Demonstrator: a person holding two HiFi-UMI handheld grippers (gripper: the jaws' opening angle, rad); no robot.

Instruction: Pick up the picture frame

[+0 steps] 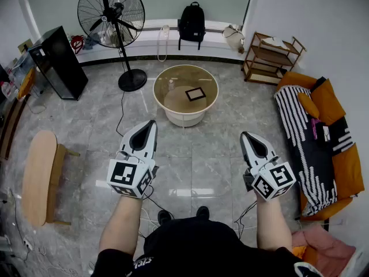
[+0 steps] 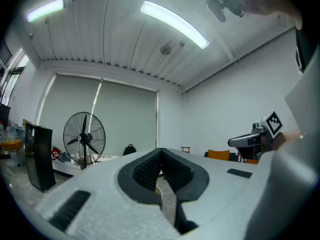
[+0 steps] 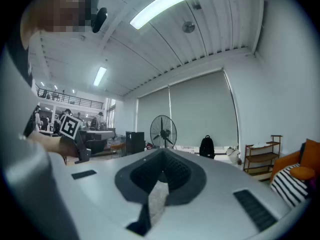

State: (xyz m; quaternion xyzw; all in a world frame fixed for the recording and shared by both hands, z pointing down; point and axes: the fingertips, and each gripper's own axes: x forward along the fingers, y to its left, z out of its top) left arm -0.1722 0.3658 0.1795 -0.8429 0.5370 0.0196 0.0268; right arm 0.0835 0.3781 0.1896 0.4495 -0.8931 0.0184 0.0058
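A small black picture frame (image 1: 195, 94) lies flat on a round glass coffee table (image 1: 173, 77) in the middle of the room, well ahead of both grippers. My left gripper (image 1: 152, 123) is held level over the floor at the left, jaws shut with nothing between them. My right gripper (image 1: 243, 135) hangs level at the right, also shut and holding nothing. In the left gripper view the left gripper's (image 2: 161, 150) tips meet, and the right gripper (image 2: 232, 142) shows at the right edge. In the right gripper view the right gripper's (image 3: 162, 150) closed tips point toward the far wall.
A standing fan (image 1: 111, 16) and a black cabinet (image 1: 57, 62) stand at the back left. A backpack (image 1: 191, 22) leans on the far ledge, a wooden shelf (image 1: 271, 57) is at the back right. An orange sofa (image 1: 323, 137) lines the right, a wooden bench (image 1: 39, 175) the left. Cables (image 1: 147, 203) lie on the floor.
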